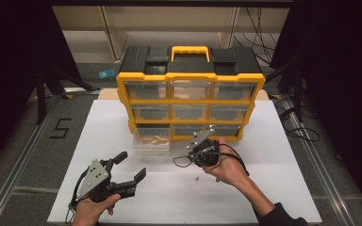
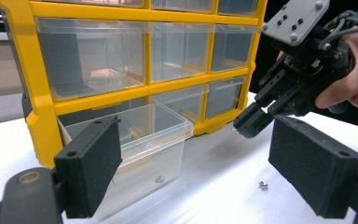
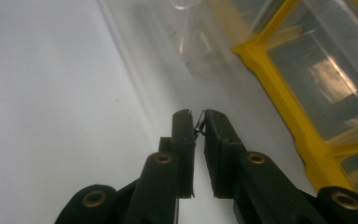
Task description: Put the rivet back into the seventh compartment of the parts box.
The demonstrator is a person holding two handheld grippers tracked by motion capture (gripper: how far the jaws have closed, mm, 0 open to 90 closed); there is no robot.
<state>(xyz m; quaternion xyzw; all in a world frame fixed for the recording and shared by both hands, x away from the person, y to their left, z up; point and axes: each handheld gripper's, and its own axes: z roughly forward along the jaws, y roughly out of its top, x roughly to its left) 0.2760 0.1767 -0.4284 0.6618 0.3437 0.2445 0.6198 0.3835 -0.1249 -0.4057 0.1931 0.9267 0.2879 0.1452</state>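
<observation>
A yellow and black organizer [image 1: 191, 77] with clear drawers stands at the back of the white table. Its bottom-left clear drawer [image 1: 152, 142] [image 2: 145, 135] is pulled out onto the table, and a tiny metal part [image 2: 159, 178] lies inside it. My right gripper [image 1: 191, 149] [image 2: 249, 123] [image 3: 199, 122] hovers just right of that drawer, with its jaws pinched on a small metal part [image 3: 198, 127] at the tips. My left gripper [image 1: 131, 165] [image 2: 200, 163] is wide open and holds nothing, at the table's front left, facing the drawer. Another small metal nut [image 1: 196, 179] [image 2: 263, 185] lies loose on the table.
The white table top [image 1: 273, 188] has open room at the front and on both sides of the organizer. The grey floor bears a marked "5" [image 1: 60, 128] at the left. Cables [image 1: 301, 127] trail on the floor at the right.
</observation>
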